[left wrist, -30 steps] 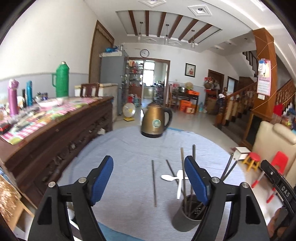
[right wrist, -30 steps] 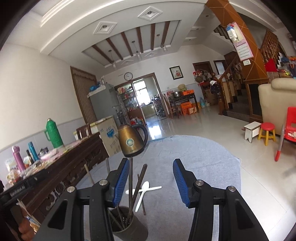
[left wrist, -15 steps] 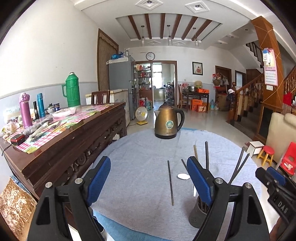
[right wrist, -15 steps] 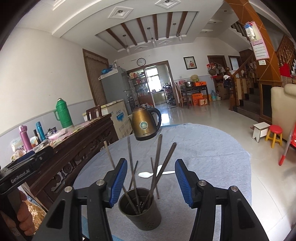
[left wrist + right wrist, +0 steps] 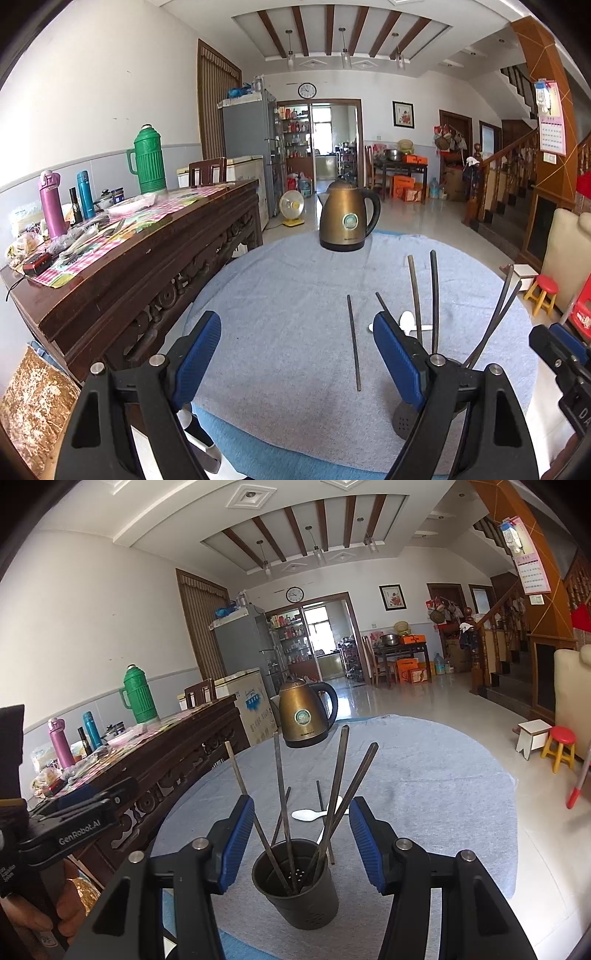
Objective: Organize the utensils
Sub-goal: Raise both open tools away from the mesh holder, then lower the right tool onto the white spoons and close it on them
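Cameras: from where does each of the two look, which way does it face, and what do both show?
Left wrist: sits on the left gripper, faces across the round table at a loose chopstick and the kettle; its open blue fingers show.
Right wrist: sits on the right gripper, looks down at the utensil holder; open fingers and the left hand show.
Shared: kettle, white spoon, holder.
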Tool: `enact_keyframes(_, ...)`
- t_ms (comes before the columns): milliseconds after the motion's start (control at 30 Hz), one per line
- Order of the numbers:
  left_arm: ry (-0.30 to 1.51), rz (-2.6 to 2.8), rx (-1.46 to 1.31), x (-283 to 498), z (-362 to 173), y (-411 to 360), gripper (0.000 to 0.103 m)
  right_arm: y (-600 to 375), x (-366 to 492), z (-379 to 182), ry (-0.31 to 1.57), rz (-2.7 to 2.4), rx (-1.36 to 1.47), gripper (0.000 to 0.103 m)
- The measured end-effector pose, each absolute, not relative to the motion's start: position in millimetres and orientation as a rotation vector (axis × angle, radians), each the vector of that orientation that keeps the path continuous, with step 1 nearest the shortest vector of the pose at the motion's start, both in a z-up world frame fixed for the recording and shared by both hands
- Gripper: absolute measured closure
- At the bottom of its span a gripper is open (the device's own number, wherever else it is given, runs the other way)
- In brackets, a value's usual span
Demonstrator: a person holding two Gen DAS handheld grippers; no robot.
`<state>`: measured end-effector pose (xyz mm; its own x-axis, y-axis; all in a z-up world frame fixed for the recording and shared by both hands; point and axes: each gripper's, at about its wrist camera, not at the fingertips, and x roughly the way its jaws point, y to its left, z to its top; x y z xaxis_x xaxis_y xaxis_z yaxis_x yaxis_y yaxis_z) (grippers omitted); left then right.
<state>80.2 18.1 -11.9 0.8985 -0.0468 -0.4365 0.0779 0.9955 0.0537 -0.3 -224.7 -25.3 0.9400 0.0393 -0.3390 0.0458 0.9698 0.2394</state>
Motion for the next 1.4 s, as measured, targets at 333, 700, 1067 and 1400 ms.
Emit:
enact_keyframes(333,0.511,-0.054,0.074,97,-30,21,0.018,-244,5,-29,0.337,-0.03,0.302,0.046)
enact_keyframes(700,0.632,-0.085,0.021,136,-72,34,0.018,-320,20,-51,0.363,-0.152,0.448,0.046)
enact_keyframes(1067,0.809,-0.319,-0.121,199,-121,25,0.05,-402,139,-135,0.638,0.071,0.69,0.057)
enact_keyframes(1400,0.968,-0.506,-0.198,287,-152,-24,0.069,-368,280,-186,0.824,0.308,0.738,0.065)
